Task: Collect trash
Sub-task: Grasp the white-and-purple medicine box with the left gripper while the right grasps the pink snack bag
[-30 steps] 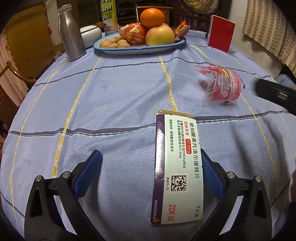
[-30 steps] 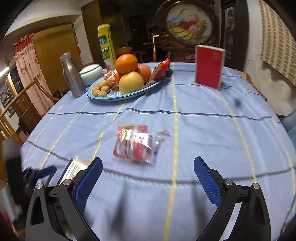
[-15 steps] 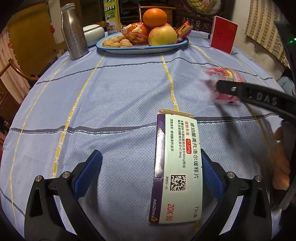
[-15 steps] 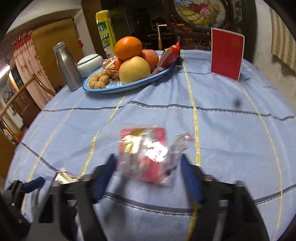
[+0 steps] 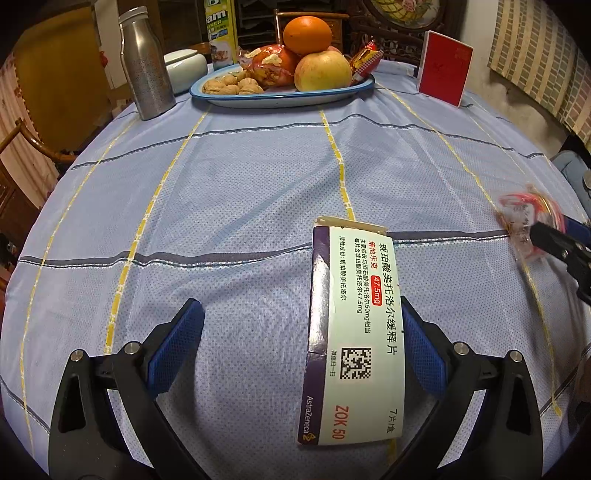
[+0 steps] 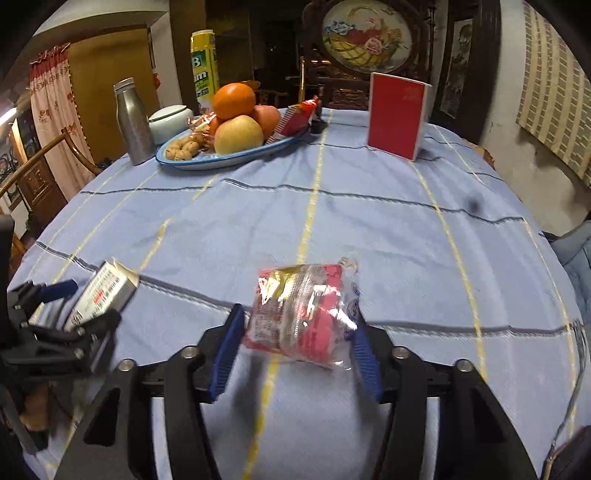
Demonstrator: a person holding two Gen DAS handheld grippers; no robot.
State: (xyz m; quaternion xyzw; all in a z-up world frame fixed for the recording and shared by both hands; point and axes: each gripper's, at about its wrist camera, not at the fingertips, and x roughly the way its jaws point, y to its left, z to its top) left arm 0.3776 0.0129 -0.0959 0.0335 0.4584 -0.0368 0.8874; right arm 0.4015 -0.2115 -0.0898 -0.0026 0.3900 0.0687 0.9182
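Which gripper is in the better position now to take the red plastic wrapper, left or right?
Right. The right gripper has its jaws on both sides of the red wrapper. The left gripper is open beside the medicine box.

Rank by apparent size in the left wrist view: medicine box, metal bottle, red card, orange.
1. Medicine box, though nearest the camera.
2. Metal bottle.
3. Red card.
4. Orange.

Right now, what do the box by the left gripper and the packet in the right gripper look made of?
Box: printed cardboard, probably; flat faces, sharp folded edges, a raw tan flap at its far end, a slight sheen on the purple side.

Packet: thin clear plastic film over red and gold print, glossy; it crinkles and throws bright glints. The right gripper has closed on it, so it likely gives easily.
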